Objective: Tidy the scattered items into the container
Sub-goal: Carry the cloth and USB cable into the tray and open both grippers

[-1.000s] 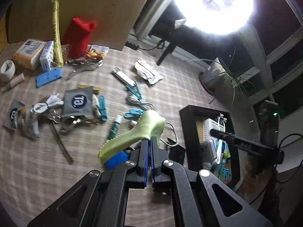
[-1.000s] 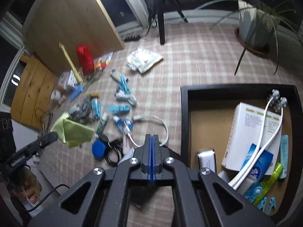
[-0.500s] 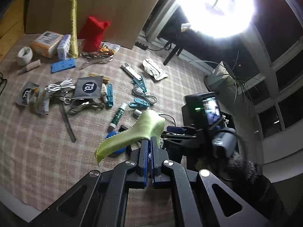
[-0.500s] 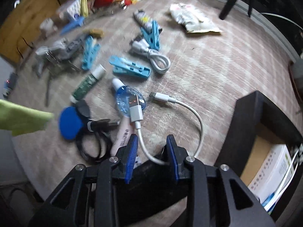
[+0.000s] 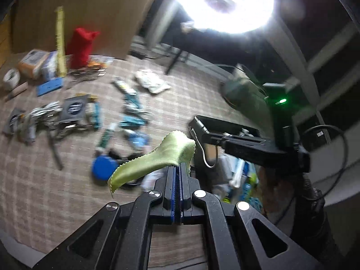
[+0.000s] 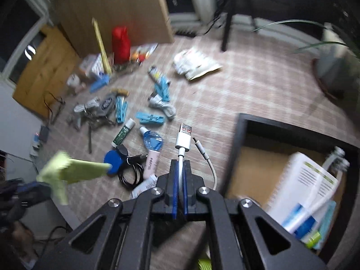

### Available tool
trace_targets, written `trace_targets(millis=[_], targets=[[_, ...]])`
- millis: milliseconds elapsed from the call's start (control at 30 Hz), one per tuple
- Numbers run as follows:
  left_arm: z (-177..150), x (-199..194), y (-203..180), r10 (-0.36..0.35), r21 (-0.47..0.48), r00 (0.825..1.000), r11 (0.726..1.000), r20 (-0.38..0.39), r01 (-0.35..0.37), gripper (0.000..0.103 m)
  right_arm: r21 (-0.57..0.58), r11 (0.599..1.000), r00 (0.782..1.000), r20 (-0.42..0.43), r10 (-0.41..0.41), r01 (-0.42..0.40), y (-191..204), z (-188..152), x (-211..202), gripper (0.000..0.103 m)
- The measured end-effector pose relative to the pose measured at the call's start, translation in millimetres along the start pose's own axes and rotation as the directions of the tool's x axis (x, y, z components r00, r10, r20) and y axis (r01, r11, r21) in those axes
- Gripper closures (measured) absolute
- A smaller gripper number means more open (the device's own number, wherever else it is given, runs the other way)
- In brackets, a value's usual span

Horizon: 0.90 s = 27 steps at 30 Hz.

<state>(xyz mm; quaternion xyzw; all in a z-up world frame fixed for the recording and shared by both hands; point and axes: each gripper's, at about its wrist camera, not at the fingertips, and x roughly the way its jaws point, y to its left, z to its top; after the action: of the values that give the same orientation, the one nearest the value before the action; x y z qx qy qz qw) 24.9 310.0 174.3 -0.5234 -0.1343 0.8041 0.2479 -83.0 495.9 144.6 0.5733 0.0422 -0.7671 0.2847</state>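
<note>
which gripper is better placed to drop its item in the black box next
Right, probably. The right gripper is shut on the white usb cable with the black box just beside it. The left gripper, pinching the green cloth, looks farther off.

Two handheld claws, both angled steeply downward. The left claw (image 5: 177, 168) has its blue-padded jaws pressed together, pinching a light green cloth (image 5: 157, 157) that droops off to the left. The right claw (image 6: 180, 164) has its jaws clamped on a white USB cable (image 6: 183, 139), whose plug stands up past the fingertips. In the left view, the right claw reaches in from the right edge, held by a dark-gloved hand (image 5: 310, 200).
</note>
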Motion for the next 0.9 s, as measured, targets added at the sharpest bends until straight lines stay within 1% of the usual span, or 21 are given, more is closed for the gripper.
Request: trace_targets(millis=[67,167,300,333,433,500,567,733,767,800,833,867,900], targets=[[0.6,6.9,-18.1,-0.028,0.034,1.0,0.999,-0.014,0.028,0.101,0.023,1.0,0.999,0.036,0.01,-0.011,-14.0,-8.4,-27.3,0.099],[0.6,22.9,-56.2,-0.074,0.096,0.996,0.992,-0.046,0.078,0.101,0.056,0.998,0.996,0.087,-0.023,0.018,-36.3,-27.0,-63.8,0.099],[-5.8,45.1,-109.5,-0.131,0.181,0.986,0.972,-0.1,0.147,0.101,0.122,0.988,0.986,0.126,-0.112,0.097,-75.2,-53.3,-104.2,0.099],[-8.2,50.2,-122.0,-0.141,0.199,0.984,0.967,-0.113,0.161,0.101,0.146,0.981,0.981,0.126,-0.148,0.129,-89.0,-62.9,-113.5,0.099],[-18.0,67.3,-159.5,-0.174,0.251,0.971,0.945,-0.162,0.211,0.101,0.209,0.962,0.973,0.111,-0.203,0.177,-120.2,-86.2,-126.5,0.099],[-25.9,78.4,-180.1,-0.18,0.285,0.965,0.93,-0.192,0.231,0.101,0.246,0.949,0.969,0.099,-0.227,0.197,-137.8,-101.0,-133.2,0.099],[-32.3,85.7,-194.1,-0.178,0.304,0.96,0.922,-0.216,0.239,0.101,0.282,0.936,0.966,0.088,-0.243,0.21,-154.5,-115.6,-139.1,0.099],[-46.8,105.4,-221.0,-0.149,0.345,0.952,0.908,-0.266,0.239,0.101,0.32,0.923,0.967,0.067,-0.247,0.213,-174.0,-139.0,-144.5,0.099],[-48.7,108.8,-223.5,-0.135,0.35,0.952,0.908,-0.274,0.229,0.097,0.316,0.925,0.968,0.066,-0.241,0.208,-173.2,-142.2,-144.3,0.098],[-49.6,110.4,-222.7,-0.121,0.356,0.953,0.909,-0.277,0.218,0.086,0.311,0.927,0.969,0.063,-0.238,0.208,-172.2,-144.1,-143.6,0.096],[-51.2,111.5,-222.6,-0.1,0.364,0.957,0.91,-0.271,0.198,0.079,0.31,0.927,0.97,0.054,-0.237,0.209,-171.6,-146.0,-142.4,0.093],[-51.8,111.8,-223.0,-0.086,0.367,0.962,0.912,-0.258,0.18,0.068,0.312,0.927,0.97,0.052,-0.237,0.209,-170.0,-147.9,-142.4,0.085],[-53.2,110.1,-222.7,-0.071,0.375,0.968,0.913,-0.242,0.16,0.067,0.31,0.928,0.97,0.056,-0.235,0.207,-168.5,-149.1,-143.0,0.079]])
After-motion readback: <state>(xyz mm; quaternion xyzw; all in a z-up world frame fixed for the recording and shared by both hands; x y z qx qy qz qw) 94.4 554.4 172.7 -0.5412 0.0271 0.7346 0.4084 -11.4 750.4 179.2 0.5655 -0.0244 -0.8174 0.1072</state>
